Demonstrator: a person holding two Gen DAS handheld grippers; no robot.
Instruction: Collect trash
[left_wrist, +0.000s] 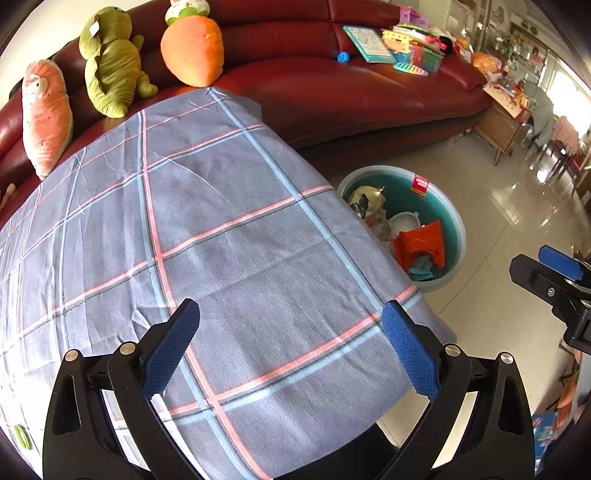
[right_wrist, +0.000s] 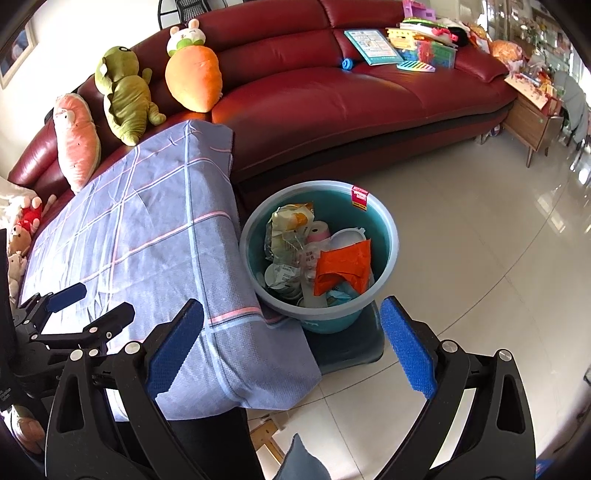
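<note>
Nothing printed here can be made out letter by letter. The red label (right_wrist: 359, 196) on the rim of the teal bucket (right_wrist: 384, 218) carries pale print — too small and blurred to read in either view — and the crumpled wrappers (right_wrist: 286, 273) inside it show dark printed lines that stay illegible. The teal-bordered booklet (right_wrist: 372, 46) lying on the red sofa (right_wrist: 332, 96) has rows of small print and pictures on its cover, likewise unreadable.
</note>
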